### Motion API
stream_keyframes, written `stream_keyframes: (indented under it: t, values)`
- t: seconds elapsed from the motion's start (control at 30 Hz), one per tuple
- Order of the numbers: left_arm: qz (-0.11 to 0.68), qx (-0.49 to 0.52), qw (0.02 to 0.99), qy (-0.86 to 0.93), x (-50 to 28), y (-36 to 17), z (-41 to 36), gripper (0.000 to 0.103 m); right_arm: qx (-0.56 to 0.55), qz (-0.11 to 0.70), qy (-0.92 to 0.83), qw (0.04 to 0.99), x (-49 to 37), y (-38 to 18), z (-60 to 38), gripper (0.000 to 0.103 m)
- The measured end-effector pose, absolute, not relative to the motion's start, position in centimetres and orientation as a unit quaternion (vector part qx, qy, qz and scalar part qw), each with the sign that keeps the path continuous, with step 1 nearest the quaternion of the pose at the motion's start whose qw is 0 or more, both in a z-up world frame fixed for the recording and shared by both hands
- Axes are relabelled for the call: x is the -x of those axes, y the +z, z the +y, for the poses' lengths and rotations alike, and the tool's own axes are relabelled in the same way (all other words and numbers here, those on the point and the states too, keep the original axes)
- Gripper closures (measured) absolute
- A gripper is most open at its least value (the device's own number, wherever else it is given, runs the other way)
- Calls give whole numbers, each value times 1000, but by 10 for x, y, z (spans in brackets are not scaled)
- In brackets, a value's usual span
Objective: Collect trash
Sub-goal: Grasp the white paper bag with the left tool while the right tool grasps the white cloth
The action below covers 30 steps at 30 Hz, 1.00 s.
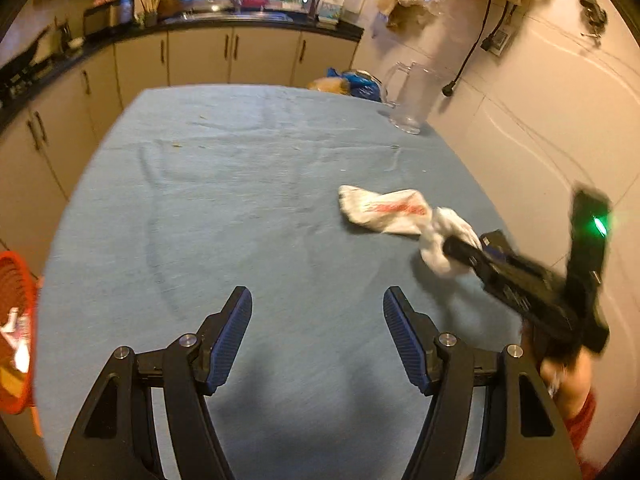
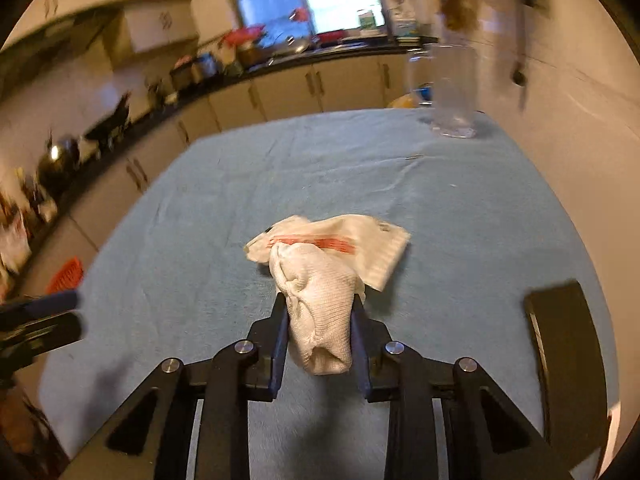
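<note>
Grip security matters most at this step: the right gripper (image 2: 320,320) is pinching the toe end of a white sock (image 2: 320,312), and the rest of the fabric trails out ahead onto the table (image 2: 480,200), so I judge the job in hand to be lifting it clear and carrying it to wherever the trash goes. A good lift would go straight up until the loose end leaves the blue cloth, since dragging it sideways could ruck the cloth or tug the fabric out from between the pads. The orange basket (image 1: 16,320) at the table's left edge looks like the likely bin, though that is a guess; if so, the carry should stay low and wide of the clear jug (image 1: 416,96) standing at the far right corner

The left gripper (image 1: 318,320) hovers above bare cloth with its jaws spread wide and nothing between them, so it is free to steady the basket or take the next item

The sock is soft ribbed knit, white with red lettering on the leg part, bunched and folded over itself. It lies on the right half of the table, near the person's side, with one end raised in the pads and the other seemingly resting flat. Being limp, it will sag and swing once lifted
</note>
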<state>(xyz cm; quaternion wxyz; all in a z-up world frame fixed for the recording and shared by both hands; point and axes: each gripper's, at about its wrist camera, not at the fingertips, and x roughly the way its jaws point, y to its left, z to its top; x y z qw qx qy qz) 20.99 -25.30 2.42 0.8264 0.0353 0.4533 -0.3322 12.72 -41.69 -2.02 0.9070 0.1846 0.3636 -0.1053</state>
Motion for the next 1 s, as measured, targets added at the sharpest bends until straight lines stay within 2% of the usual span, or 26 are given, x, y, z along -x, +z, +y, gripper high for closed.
stream_keyframes:
  t: [0.23, 0.43, 0.63, 0.7, 0.73, 0.77, 1.0]
  values:
    - [518, 40, 776, -357, -257, -2, -321, 36, -236, 329, -102, 909, -85, -13, -432, 73]
    - [565, 112, 742, -343, -292, -39, -349, 36, -251, 317, -97, 909, -69, -10, -439, 73]
    - [570, 171, 721, -354, -303, -55, -366, 36, -266, 316, -94, 906, -68, -18, -449, 73]
    - [573, 182, 716, -354, -305, -59, -374, 44, -269, 319, -92, 904, -70, -21, -450, 73]
    - [576, 182, 713, -356, -306, -60, -376, 66, -271, 320, -92, 903, -70, -22, -450, 73]
    - [582, 182, 709, -355, -307, -64, -381, 78, -273, 321, -90, 902, -71, -24, -450, 73]
    - [563, 180, 721, -361, -309, -61, -380, 87, -279, 321, -101, 899, -69, -26, -456, 73]
